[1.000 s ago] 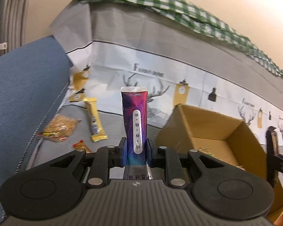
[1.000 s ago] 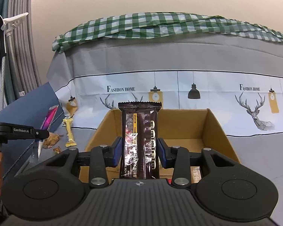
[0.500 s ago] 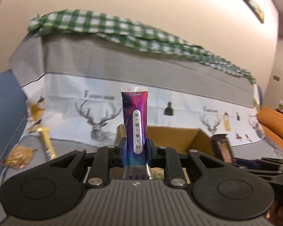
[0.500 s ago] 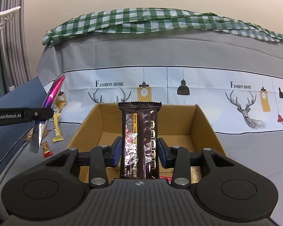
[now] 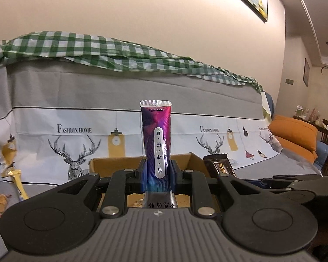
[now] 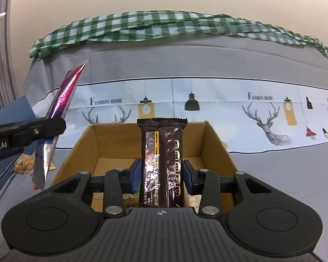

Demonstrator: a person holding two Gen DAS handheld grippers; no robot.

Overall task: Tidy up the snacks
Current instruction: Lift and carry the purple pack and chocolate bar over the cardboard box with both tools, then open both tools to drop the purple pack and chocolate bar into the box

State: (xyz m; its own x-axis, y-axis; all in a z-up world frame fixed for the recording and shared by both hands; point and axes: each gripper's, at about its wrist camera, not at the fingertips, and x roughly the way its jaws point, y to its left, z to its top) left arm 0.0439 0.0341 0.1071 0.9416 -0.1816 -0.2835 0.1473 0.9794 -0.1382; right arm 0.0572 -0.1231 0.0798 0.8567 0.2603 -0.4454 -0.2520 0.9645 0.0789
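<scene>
- Sofa [image 6: 164,144]: grey seat, printed cover with deer and lamps on the backrest, green check cloth [image 6: 164,26] along the top; cream wall behind.
- Loose snacks, far left on the seat: crinkled orange packet [image 6: 25,163] and yellow bar [image 5: 18,182], both well apart from the box.
- Left hand-held gripper [image 5: 157,175]: clenched on the purple stick pack [image 5: 157,144], held near its lower end, standing upright. Seen from the right wrist view it hangs tilted just outside the box's left wall, above the seat.
- Purple stick pack, handling (judged): light, thin foil, slick and floppy above the grip; best held low across the flat faces, as it is, since the crimped ends would fold.
- Box [image 6: 216,144]: open brown cardboard, on the seat, centre; a few snacks already lie on its floor.
- Right hand-held gripper [image 6: 161,174]: grasping the dark cracker pack [image 6: 161,163] at mid-length, upright, over the near side of the box.
- Dark cracker pack, handling (judged): light, glossy wrapper, brittle contents; a gentle squeeze on the long edges suits it.
- Obstructions (judged): the box's left wall lies between the stick pack and the inside; the two grippers are close together over the opening.
- Orange cushion [image 5: 295,135]: far right, clear of the work.
</scene>
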